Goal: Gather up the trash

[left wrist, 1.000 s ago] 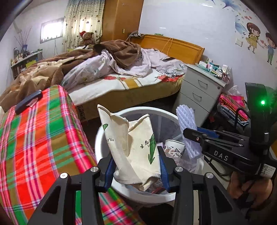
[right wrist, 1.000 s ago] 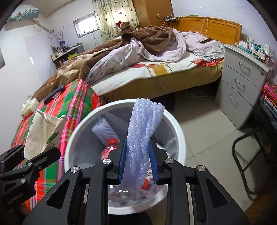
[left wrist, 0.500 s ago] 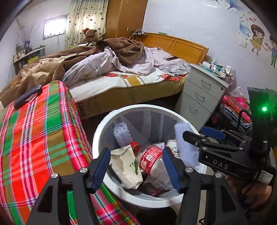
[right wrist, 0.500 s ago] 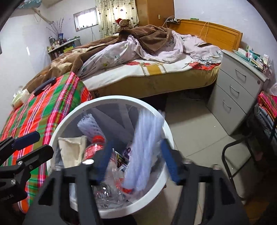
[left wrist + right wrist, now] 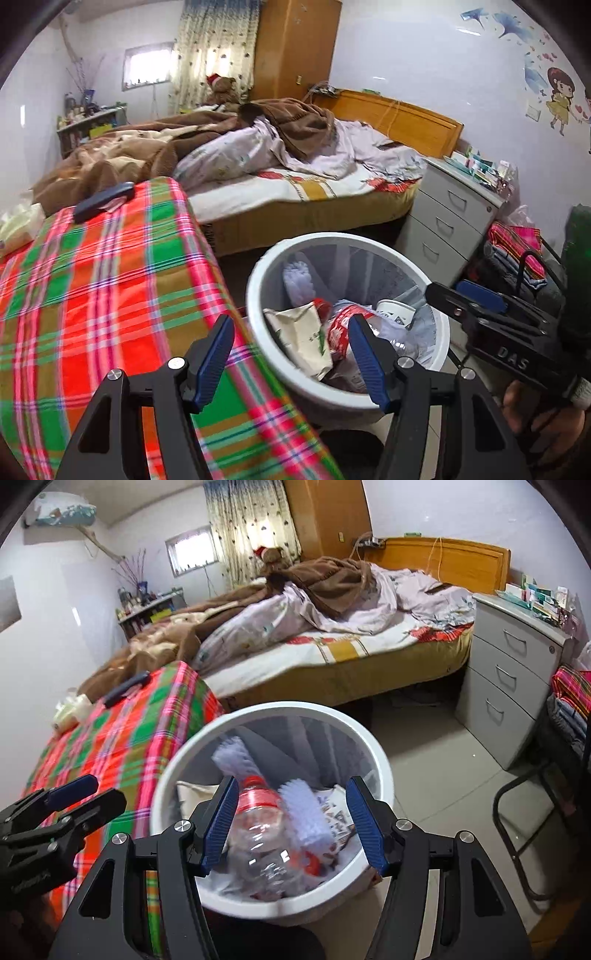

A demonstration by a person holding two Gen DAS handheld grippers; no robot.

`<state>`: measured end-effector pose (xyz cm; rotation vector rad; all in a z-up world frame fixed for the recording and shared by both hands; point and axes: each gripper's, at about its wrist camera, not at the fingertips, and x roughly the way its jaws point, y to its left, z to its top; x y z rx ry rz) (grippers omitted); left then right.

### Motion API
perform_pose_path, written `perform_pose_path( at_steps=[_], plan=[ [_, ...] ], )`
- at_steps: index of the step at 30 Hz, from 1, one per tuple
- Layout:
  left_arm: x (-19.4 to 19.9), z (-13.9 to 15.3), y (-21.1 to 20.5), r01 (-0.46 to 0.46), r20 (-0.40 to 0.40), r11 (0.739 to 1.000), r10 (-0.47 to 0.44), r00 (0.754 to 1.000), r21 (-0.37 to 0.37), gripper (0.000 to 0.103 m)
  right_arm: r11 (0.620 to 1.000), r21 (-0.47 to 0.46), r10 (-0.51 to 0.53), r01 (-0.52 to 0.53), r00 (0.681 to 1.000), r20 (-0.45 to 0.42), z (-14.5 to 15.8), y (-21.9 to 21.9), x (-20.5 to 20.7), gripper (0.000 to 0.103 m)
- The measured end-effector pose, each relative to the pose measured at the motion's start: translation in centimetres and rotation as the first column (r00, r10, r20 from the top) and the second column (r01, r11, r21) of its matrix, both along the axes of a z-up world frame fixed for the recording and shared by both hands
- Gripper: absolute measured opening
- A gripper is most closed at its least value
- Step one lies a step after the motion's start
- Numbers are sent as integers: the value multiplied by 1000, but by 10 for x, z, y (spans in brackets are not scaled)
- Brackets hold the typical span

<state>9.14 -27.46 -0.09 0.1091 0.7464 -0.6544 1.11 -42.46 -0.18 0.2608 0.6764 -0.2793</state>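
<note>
Since the earlier frame my two tongs have let go: the paper bag [image 5: 303, 334] and the foam net [image 5: 304, 812] now lie inside the bin [image 5: 373, 749], no longer between my pads. My left gripper [image 5: 291, 360] has just been opening and stands half wide with nothing in it. My right gripper [image 5: 290, 821] has also just opened; it is half wide and empty. Both have pulled back a little from the bin. The bin stands on the floor just beside the plaid table [image 5: 92, 277], in front of both tongs and below them. On the far end of the table I see a pale bag [image 5: 16, 225] and a dark flat thing [image 5: 103, 199]. I judge that, if these are trash, my left gripper is nearer to them, and they lie ahead and to its left
</note>
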Motion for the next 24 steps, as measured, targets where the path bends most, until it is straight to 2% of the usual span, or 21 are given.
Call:
perform_pose_path(
  at_steps=[6,9,16,21,24],
  plan=[
    [-30,6,25,-72,105,997,68,992,34,64,999,-36,33,-30,997,72,6,28,-19,62],
    [-42,5,41,-78,111,997,76,991,17,64,998,-53,49,-45,995,92,6,39,-25,62],
    [-65,10,75,-168,168,986,168,971,-14,64,995,-68,83,-74,987,138,3,65,-39,62],
    [-77,6,97,-228,194,974,222,955,7,64,994,-72,92,-82,984,151,-3,76,-42,62],
    [-83,3,104,-229,197,974,223,955,6,64,994,-65,100,-90,982,157,-5,82,-45,62]
  ],
)
